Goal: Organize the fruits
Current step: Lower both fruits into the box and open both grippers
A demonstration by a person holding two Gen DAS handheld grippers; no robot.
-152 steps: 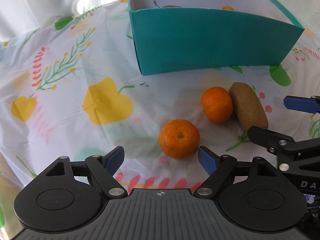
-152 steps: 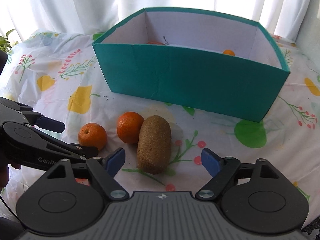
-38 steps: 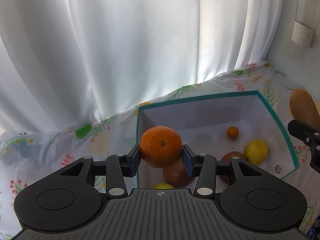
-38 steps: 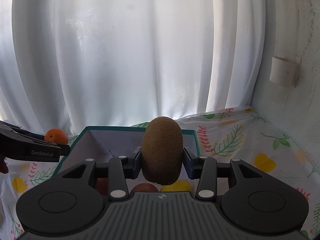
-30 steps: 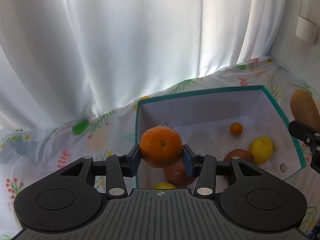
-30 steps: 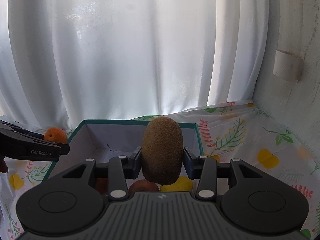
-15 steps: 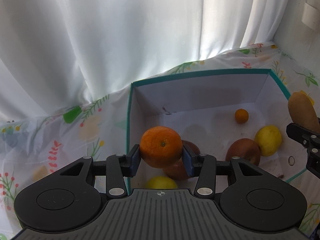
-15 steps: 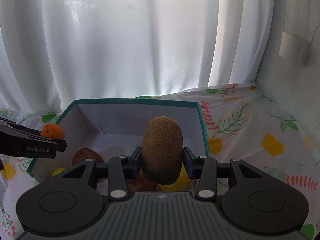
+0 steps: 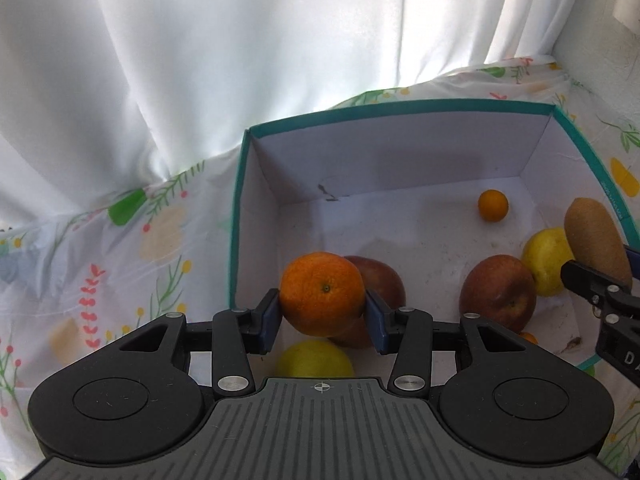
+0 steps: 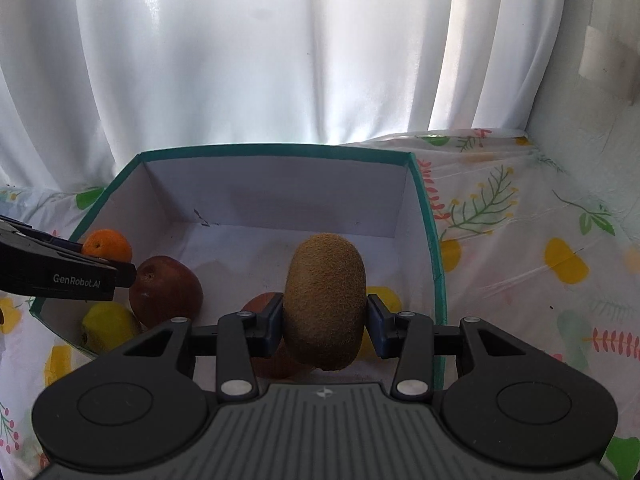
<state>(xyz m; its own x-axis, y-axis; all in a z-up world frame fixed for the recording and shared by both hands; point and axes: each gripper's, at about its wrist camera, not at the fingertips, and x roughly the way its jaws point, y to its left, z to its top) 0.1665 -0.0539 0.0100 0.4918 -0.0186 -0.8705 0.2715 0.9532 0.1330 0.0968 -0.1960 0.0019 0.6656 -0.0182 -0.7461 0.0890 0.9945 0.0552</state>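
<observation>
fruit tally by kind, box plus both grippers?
Oranges: 2, one in the left gripper, a small one in the teal box
Kiwis: 1, in the right gripper
Red apples: 2
Lemons: 2
Total: 7

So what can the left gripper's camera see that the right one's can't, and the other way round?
Only the left wrist view shows the tiny orange on the box floor, and its own left gripper clamping the orange head-on. Only the right wrist view shows the right gripper squeezing the kiwi from behind, plus the tablecloth right of the box. Both show the teal box, red apples and lemons.
</observation>
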